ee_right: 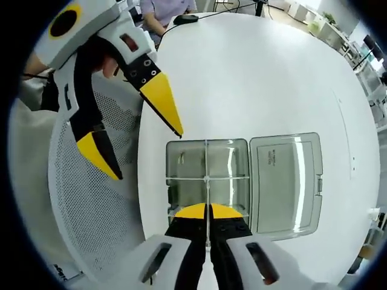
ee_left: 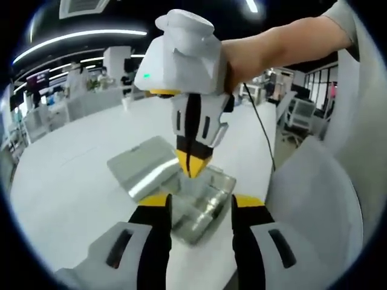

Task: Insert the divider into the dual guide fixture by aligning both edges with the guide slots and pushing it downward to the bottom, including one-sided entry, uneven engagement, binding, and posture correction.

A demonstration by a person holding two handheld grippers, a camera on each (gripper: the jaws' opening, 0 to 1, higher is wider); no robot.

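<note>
Right gripper pinched on thin clear divider, standing in open clear box on white tabletop, lid flat beside. Left gripper spread wide, empty, hovering beside. Mid-insertion; next, level push down, watching slot edges.

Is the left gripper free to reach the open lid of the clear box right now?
Probably yes: the left gripper hangs open beside the clear box, but the lid lies on the far side, beyond the right gripper pinching the divider.
</note>
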